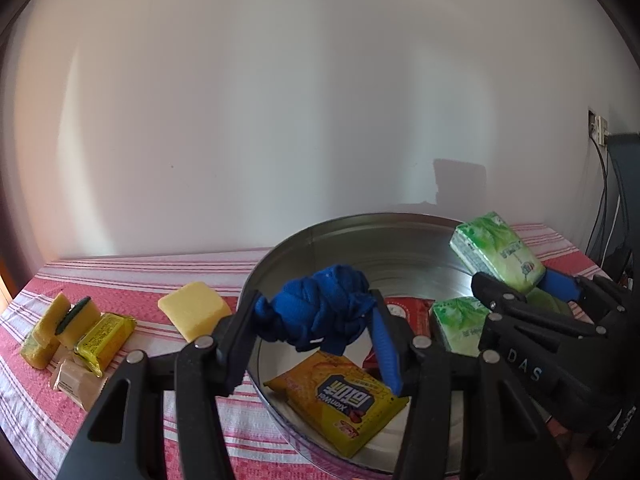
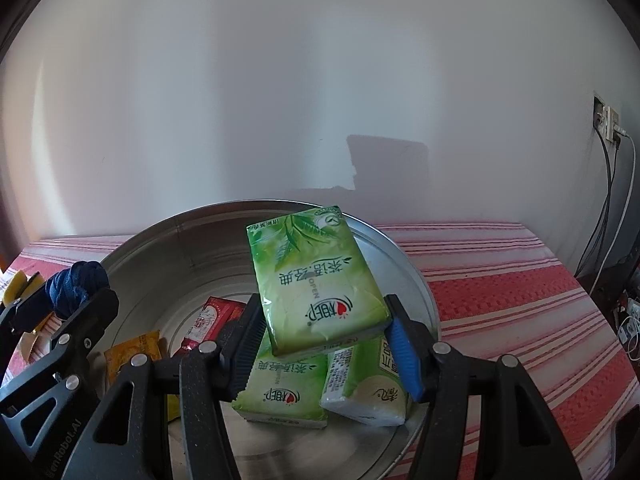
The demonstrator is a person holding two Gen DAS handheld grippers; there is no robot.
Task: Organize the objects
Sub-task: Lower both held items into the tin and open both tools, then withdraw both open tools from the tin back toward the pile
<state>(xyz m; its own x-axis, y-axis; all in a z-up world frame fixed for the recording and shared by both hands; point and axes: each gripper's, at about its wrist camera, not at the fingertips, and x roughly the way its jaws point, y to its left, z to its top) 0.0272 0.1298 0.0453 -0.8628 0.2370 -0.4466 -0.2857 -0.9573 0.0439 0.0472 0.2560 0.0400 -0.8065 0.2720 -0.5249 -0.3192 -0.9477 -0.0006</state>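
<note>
Tissue pack (image 2: 320, 280) in green wrapping was pinched between the right gripper (image 2: 324, 340) pads, tilted, raised over the round metal tray (image 2: 416, 280). Below it in the tray, toward six o'clock, lay a second green pack (image 2: 280, 396) and a white-and-green packet (image 2: 364, 384) side by side. At nine o'clock, the left gripper (image 1: 316, 328) clasped a knotted blue cloth (image 1: 320, 304) above the tray's rim. A yellow snack packet (image 1: 340, 396) and a red packet (image 2: 212, 316) rested inside. Sponges (image 1: 60, 324) sat on the striped tablecloth (image 1: 140, 272) toward nine o'clock.
</note>
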